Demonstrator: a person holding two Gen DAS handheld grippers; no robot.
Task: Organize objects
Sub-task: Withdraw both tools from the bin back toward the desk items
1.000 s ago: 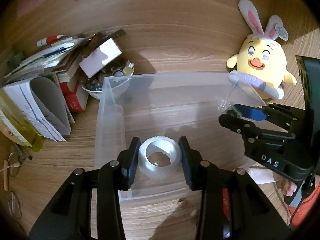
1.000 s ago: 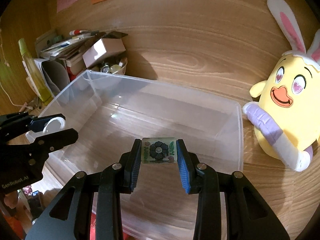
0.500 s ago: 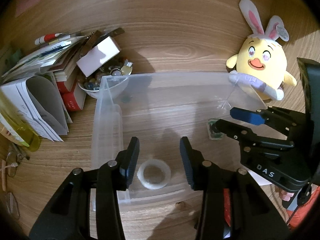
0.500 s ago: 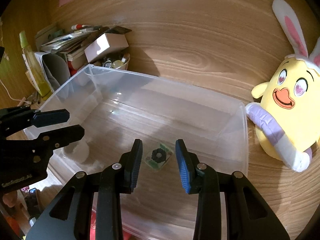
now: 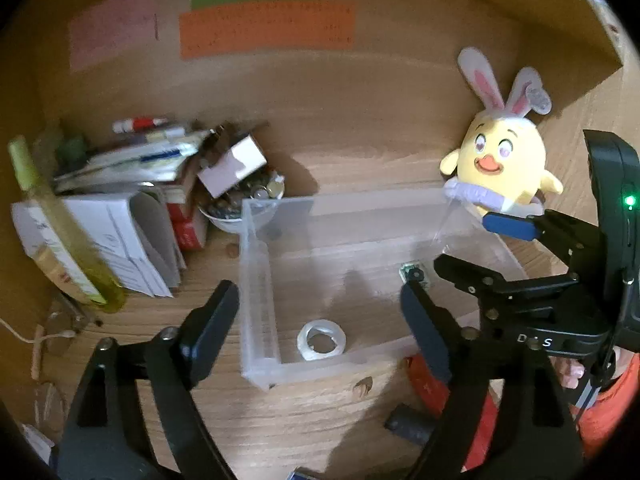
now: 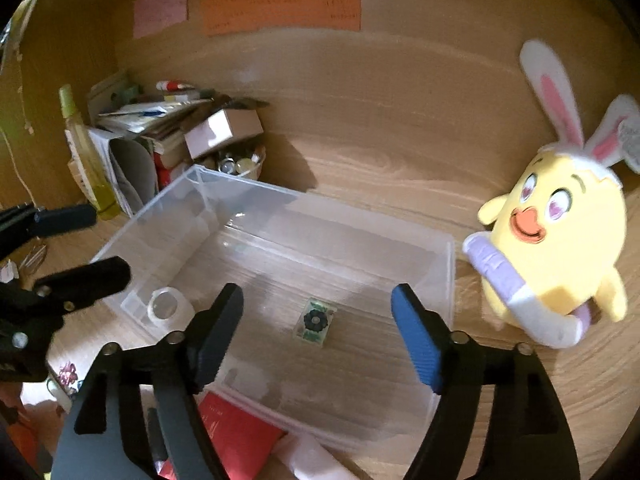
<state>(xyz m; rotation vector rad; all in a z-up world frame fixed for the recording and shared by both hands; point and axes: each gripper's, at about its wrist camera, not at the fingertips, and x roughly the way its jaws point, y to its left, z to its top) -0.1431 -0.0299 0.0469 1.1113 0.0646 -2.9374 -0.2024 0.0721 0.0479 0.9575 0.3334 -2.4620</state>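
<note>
Clear plastic forms the rectangular storage bin that stands on the wooden desk in the left wrist view. On its floor near the front wall lies a translucent white tape roll, flat, and toward the right side a small square green flower-patterned tile. The left hand-held gripper hangs above the bin's front, jaws spread wide and holding nothing. The right hand-held gripper shows at the right, also spread. Behind the bin's left corner a white bowl holds small round trinkets, beside a heap of papers and books. A yellow chick plush with rabbit ears sits at the bin's far right corner.

From the right wrist view, the right hand-held gripper is wide open and empty over the bin; the tile lies on the bin floor between its fingers, the tape roll in the near left corner. The plush stands just outside the right wall.
</note>
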